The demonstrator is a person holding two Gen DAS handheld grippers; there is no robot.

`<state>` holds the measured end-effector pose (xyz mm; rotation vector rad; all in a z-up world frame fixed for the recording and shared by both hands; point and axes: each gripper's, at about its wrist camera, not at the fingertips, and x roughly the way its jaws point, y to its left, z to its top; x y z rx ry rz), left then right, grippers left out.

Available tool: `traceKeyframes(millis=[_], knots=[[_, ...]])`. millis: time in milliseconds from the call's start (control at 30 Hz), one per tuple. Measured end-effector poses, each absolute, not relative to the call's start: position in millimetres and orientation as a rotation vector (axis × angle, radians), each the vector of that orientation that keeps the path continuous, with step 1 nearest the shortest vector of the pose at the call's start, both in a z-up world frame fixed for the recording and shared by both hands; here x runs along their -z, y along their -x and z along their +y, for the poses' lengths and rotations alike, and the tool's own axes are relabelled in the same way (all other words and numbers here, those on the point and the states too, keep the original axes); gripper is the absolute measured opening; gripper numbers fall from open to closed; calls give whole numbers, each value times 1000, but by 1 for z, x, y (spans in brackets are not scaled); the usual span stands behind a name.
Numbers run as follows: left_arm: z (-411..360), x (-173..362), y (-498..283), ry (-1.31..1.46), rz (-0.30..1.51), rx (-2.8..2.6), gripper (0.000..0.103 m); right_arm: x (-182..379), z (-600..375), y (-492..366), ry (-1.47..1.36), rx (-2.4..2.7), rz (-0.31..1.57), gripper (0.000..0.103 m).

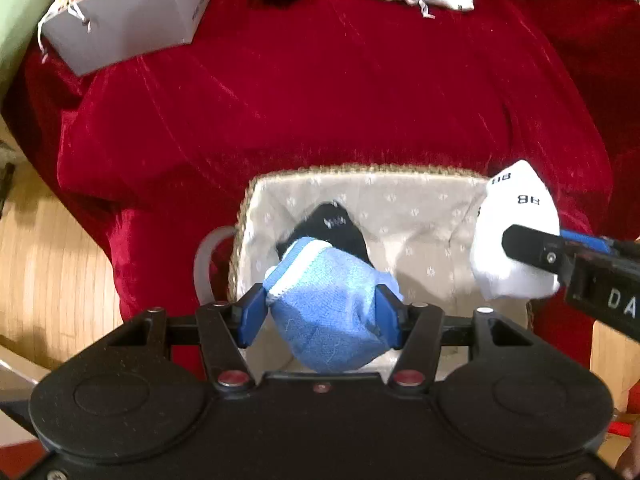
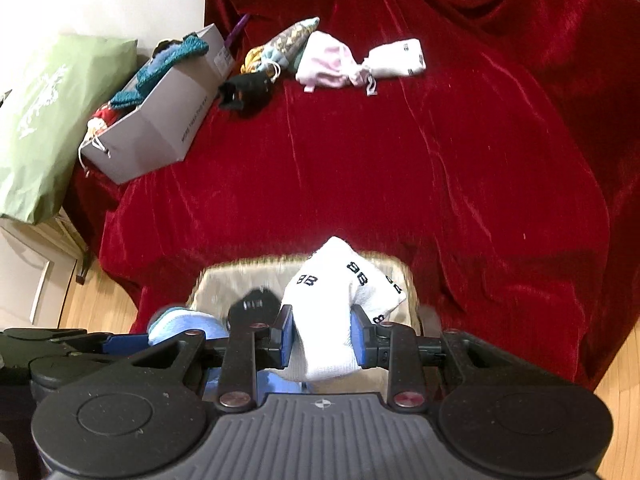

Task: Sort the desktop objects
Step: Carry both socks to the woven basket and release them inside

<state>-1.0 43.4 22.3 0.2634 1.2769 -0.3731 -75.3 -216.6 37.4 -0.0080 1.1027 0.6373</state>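
Observation:
My left gripper (image 1: pixel 322 314) is shut on a light blue sock (image 1: pixel 328 304) and hangs over a wicker basket (image 1: pixel 360 170) with a pale patterned lining. A black sock (image 1: pixel 334 226) lies inside the basket under the blue one. My right gripper (image 2: pixel 322 334) is shut on a white sock (image 2: pixel 340 300) printed with black "BB" marks, held above the same basket (image 2: pixel 224 276). In the left wrist view that white sock (image 1: pixel 516 224) hovers at the basket's right rim, with the right gripper's finger across it.
A red velvet cloth (image 2: pixel 440 140) covers the table. At the back lie a grey box (image 2: pixel 160 132) of knitwear, a black item (image 2: pixel 246 94), a pink pouch (image 2: pixel 328 66) and another white sock (image 2: pixel 396 58). A green bag (image 2: pixel 52 120) stands left. Wooden floor shows below.

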Motion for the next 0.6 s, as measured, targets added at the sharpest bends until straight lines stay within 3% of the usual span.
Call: traceKeyframes(millis=[600], knots=[[52, 6, 37, -342, 1290, 347, 57, -13, -212, 89, 52, -663, 1195, 29]])
